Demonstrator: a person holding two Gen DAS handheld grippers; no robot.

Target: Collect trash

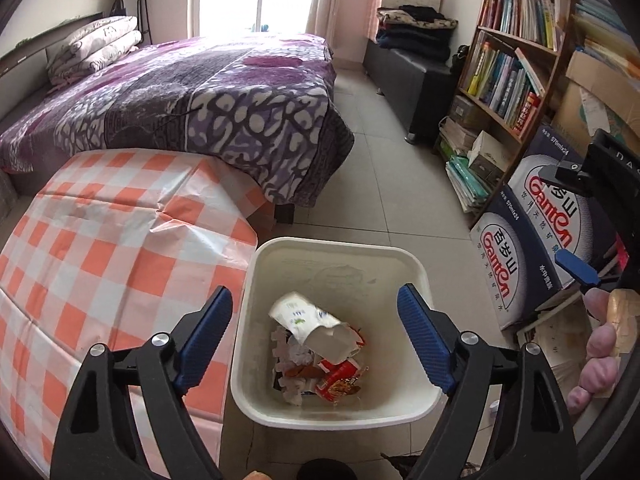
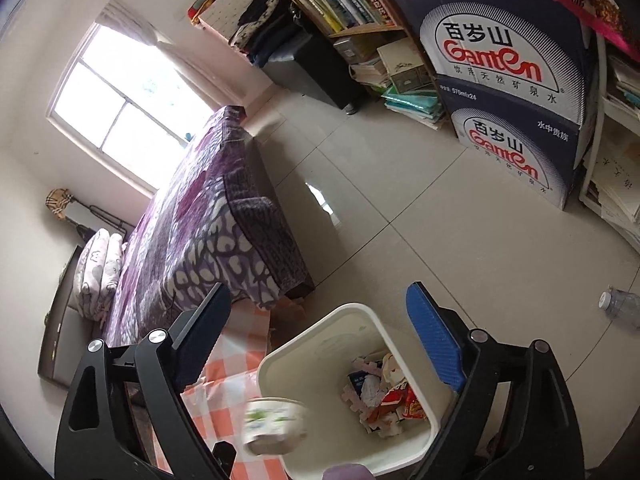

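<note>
Tiled floor, cream trash bin of crumpled wrappers, torn paper cup.

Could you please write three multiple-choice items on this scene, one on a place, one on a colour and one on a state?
1. Where does the clear plastic bottle lie?
A. on the bed
B. on the floor tiles
C. inside the bin

2. What colour are the checks on the tablecloth beside the bin?
A. orange and white
B. green and white
C. black and yellow

3. How do the fingers of the left gripper stand?
A. shut on a wrapper
B. shut with nothing between them
C. spread apart with nothing between them

Answers:
1 B, the bottle lies on the bare tiles at the right edge of the right wrist view.
2 A, orange and white squares cover the cloth.
3 C, the blue pads stand wide apart above the bin, gripping nothing.
</note>
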